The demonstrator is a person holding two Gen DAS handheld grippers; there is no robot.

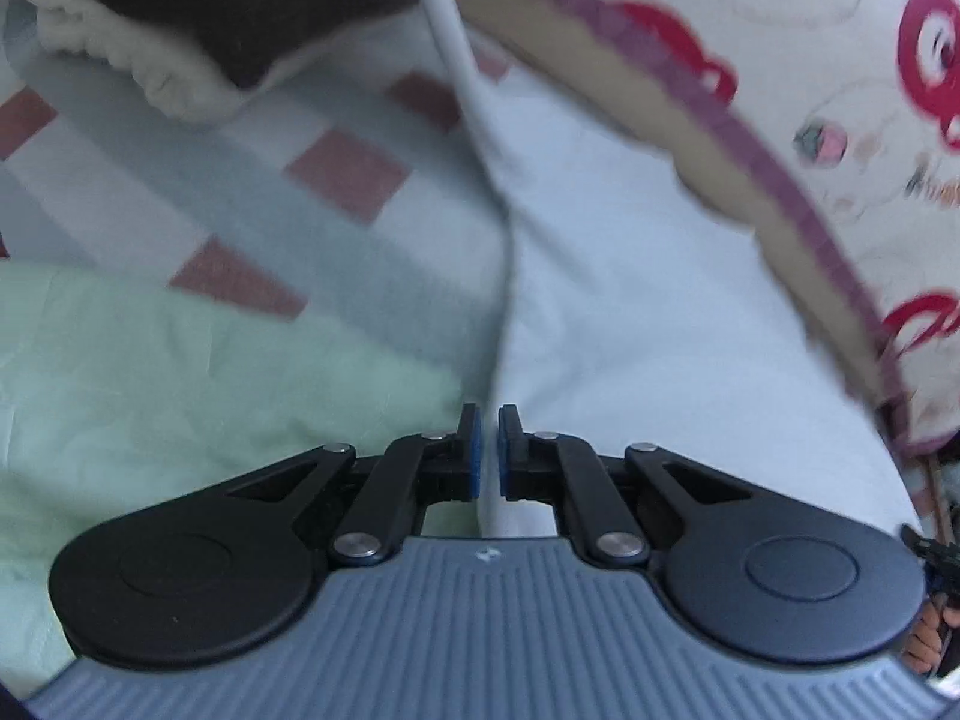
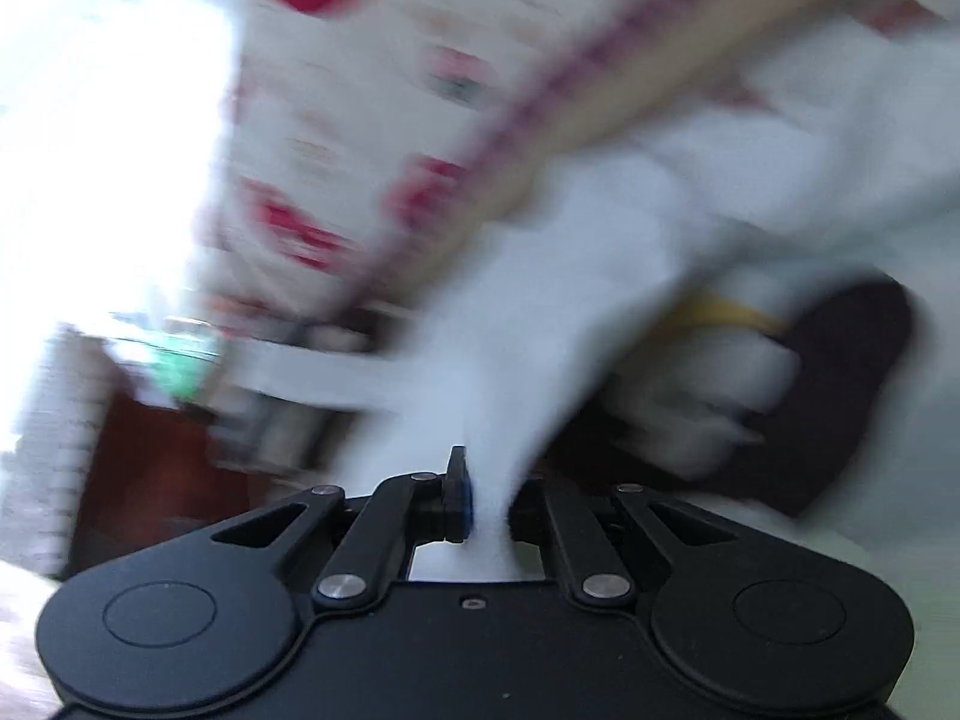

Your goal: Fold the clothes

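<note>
Fingers on both grippers, left gripper (image 1: pixel 489 450) and right gripper (image 2: pixel 486 495), are pinched onto the pale blue garment (image 1: pixel 630 300), so we've got it lifted taut over the checked bed (image 1: pixel 348 174), folded stack (image 1: pixel 180 30) far left, ready to fold

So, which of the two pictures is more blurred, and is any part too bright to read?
Right wrist view: heavy motion smear; the patterned cloth and pale garment streak, and the upper left is blown out white; only the right tongs look sharp. Left wrist view: milder blur; the checked bedding and folded pile stay readable, with the usual fisheye bending toward the rim.
</note>
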